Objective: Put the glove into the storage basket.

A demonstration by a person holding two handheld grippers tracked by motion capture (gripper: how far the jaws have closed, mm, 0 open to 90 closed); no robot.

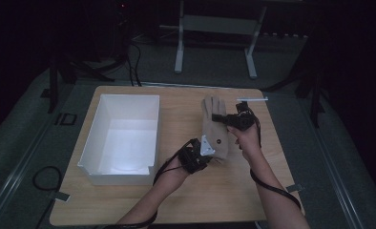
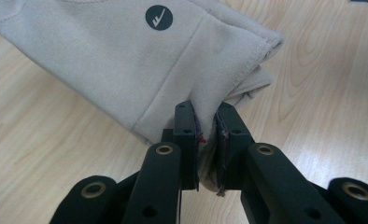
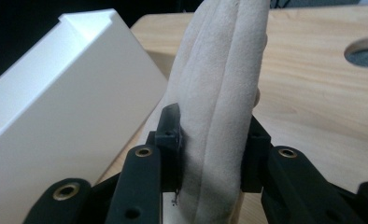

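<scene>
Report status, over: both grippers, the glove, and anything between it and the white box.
Left gripper shut on glove cuff. Right gripper shut on its fingers. White box open, left of glove. Bare table between.

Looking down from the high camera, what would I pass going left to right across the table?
White box → left gripper pinching the glove's cuff → beige glove → right gripper clamped on its fingers.

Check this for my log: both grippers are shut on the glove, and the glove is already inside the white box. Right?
Not quite. Both the left gripper and the right gripper are shut on the glove, but the high view shows it over the table, right of the white box, not inside.
</scene>
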